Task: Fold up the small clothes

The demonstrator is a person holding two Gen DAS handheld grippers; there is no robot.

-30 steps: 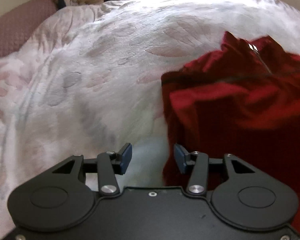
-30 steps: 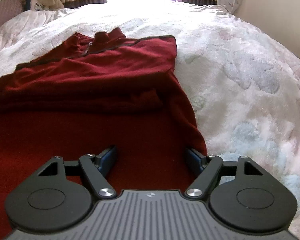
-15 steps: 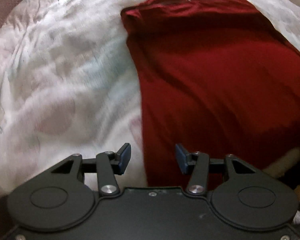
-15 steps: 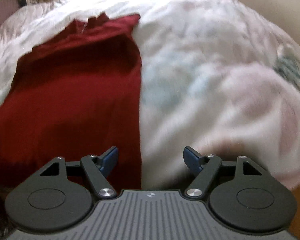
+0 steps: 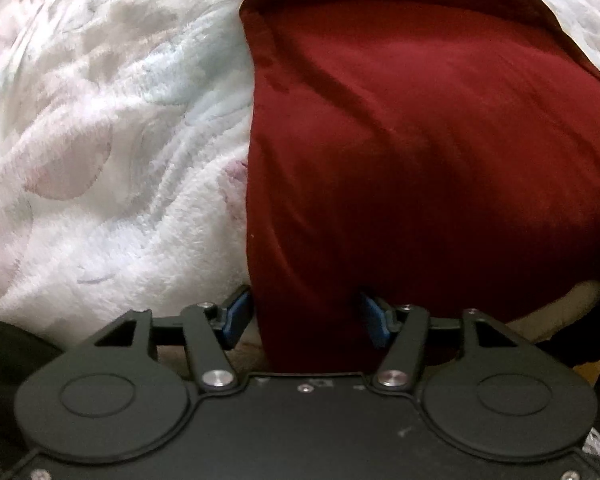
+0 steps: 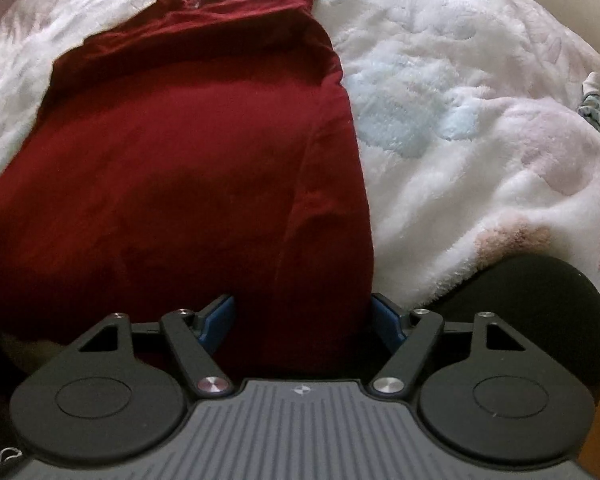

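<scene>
Grippers [image 5: 306,316] [image 6: 304,320] now lowered astride red shirt [image 6: 188,152] hem corners.

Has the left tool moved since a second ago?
Yes. The left tool has pulled back toward the near bed edge; the blanket pattern looms closer and the shirt hem now sits between its open jaws.

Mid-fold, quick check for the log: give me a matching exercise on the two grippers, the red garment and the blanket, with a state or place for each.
Things:
1. left gripper
2. right gripper
3. red garment
4. white fleece blanket

States:
A. spread beneath the garment
B. open over the garment's right bottom corner
C. laid flat, collar at the far end
D. open over the garment's left bottom corner

Pairs: 1-D, 2-B, 3-C, 4-A
</scene>
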